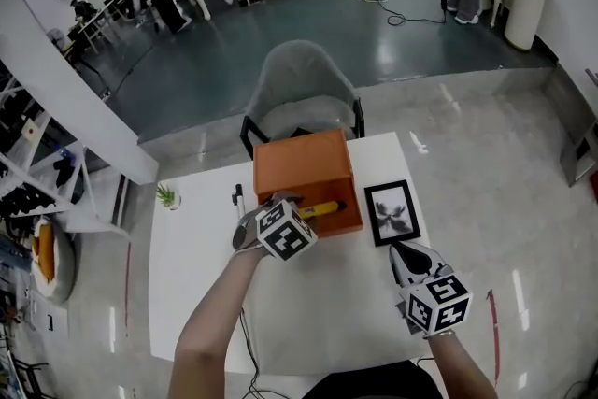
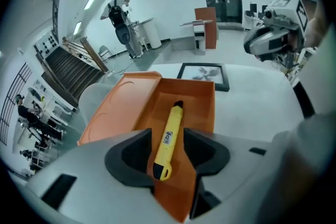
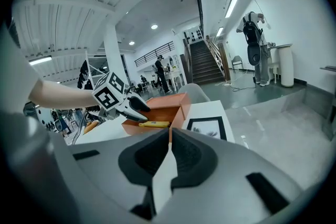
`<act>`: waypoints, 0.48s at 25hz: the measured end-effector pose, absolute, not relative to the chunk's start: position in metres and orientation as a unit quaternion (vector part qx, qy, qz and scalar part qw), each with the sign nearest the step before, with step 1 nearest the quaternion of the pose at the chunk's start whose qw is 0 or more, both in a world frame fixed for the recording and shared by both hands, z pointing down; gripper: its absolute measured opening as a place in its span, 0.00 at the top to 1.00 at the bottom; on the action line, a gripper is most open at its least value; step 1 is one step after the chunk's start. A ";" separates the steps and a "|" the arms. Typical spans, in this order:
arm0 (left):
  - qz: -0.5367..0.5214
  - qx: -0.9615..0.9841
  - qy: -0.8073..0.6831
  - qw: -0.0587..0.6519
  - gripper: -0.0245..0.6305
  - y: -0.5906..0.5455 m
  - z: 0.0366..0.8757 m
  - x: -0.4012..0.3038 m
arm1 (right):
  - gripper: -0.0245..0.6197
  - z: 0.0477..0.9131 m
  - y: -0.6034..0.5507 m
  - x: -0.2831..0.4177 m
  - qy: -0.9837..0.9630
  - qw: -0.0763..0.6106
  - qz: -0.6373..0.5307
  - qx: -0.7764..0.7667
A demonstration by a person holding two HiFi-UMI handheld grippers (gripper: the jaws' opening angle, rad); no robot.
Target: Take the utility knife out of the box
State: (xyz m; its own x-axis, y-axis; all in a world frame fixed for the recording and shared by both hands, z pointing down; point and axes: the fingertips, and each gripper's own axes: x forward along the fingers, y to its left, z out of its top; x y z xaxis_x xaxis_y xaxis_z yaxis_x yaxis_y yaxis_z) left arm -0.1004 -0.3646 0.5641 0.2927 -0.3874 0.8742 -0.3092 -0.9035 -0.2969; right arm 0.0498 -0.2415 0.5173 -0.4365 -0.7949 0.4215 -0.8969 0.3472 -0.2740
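- The right claw is held low over the table near its right edge, jaws closed together with nothing in them.
- The left claw is tipped down over the near end of the orange box, jaws spread wide. The butt end of the utility knife is seen between them, but it isn't pinched, so nothing is gripped yet.
- The utility knife, yellow with black ends, is still lying flat inside the box tray, lined up with its length.
- The box is parked at the middle of the table's far edge, lid flipped open and laid back.
- A black-framed picture is laid flat just beside the box, on the side toward the table's right edge.
- A dark marker or pen (hard to tell) is spotted just to the left of the box.
- A tiny green plant is placed by the far-left corner.
- A grey chair is tucked in past the far edge, right behind the box.
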 end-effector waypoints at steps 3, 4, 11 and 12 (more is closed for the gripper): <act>-0.576 -0.796 0.182 0.049 0.67 -0.365 0.573 -0.096 | 0.96 0.520 -0.243 0.052 -0.811 0.108 0.240 0.523; -0.581 -0.793 0.172 0.054 0.67 -0.366 0.575 -0.094 | 0.96 0.521 -0.244 0.052 -0.810 0.108 0.242 0.524; -0.621 -0.771 0.118 0.074 0.67 -0.367 0.595 -0.085 | 0.96 0.526 -0.245 0.058 -0.804 0.110 0.249 0.529; -0.626 -0.769 0.111 0.074 0.67 -0.366 0.597 -0.084 | 0.96 0.527 -0.245 0.059 -0.803 0.110 0.250 0.530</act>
